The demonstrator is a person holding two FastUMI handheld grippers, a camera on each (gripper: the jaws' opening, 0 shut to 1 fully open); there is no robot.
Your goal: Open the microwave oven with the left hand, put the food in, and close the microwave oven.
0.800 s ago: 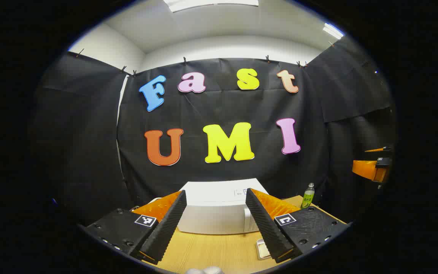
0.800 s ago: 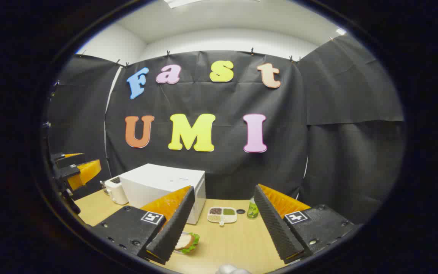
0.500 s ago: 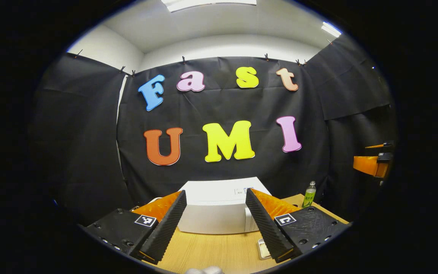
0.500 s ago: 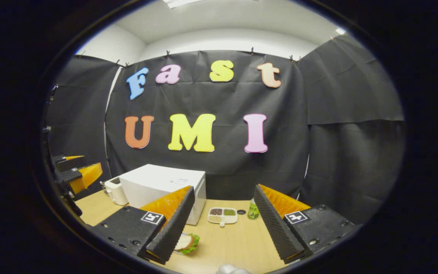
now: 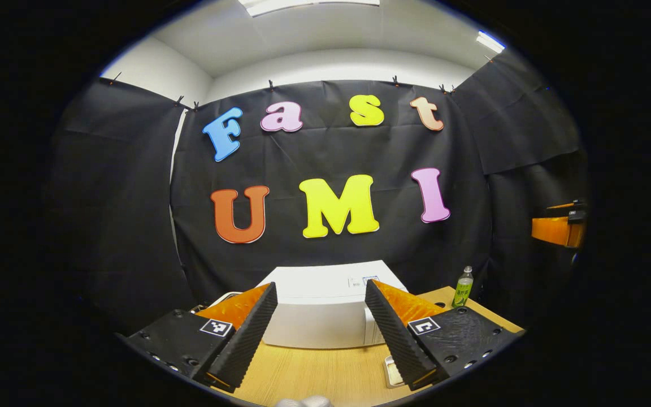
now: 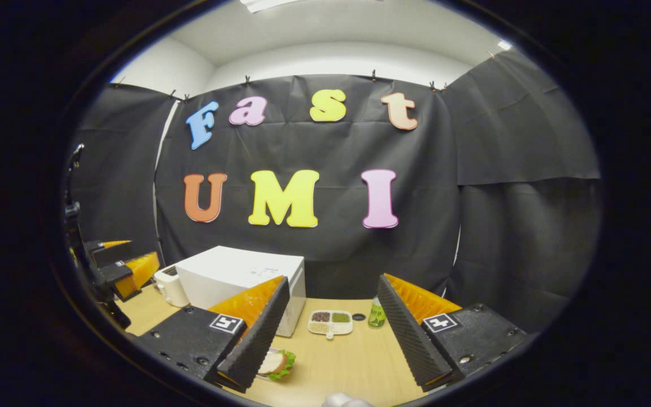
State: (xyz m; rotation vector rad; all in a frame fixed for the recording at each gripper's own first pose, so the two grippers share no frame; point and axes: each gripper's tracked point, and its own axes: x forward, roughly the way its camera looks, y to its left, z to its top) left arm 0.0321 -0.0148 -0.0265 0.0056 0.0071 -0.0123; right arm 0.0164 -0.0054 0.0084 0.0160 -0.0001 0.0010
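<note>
A white microwave oven [image 5: 323, 308] with its door closed stands on the wooden table [image 5: 314, 373], straight ahead of my left gripper [image 5: 317, 333], which is open and empty, well short of it. In the right gripper view the microwave oven [image 6: 238, 277] is at the left, and a sandwich with lettuce [image 6: 276, 363] lies on a plate in front of it, partly hidden behind one finger. My right gripper [image 6: 325, 339] is open, empty, above the table. The left gripper [image 6: 127, 270] also shows at the far left there, and the right gripper [image 5: 557, 230] at the far right of the left gripper view.
A white toaster [image 6: 170, 285] sits left of the microwave. A divided white dish of grains [image 6: 330, 322], a dark lid [image 6: 358, 317] and a green bottle [image 6: 377, 314] stand right of it. The bottle [image 5: 461, 287] also shows in the left gripper view, as does a plate edge [image 5: 390, 370].
Both views have shifted slightly: the left gripper has lowered a little toward the table, and the right gripper appears higher in the left gripper view. Both stay open.
</note>
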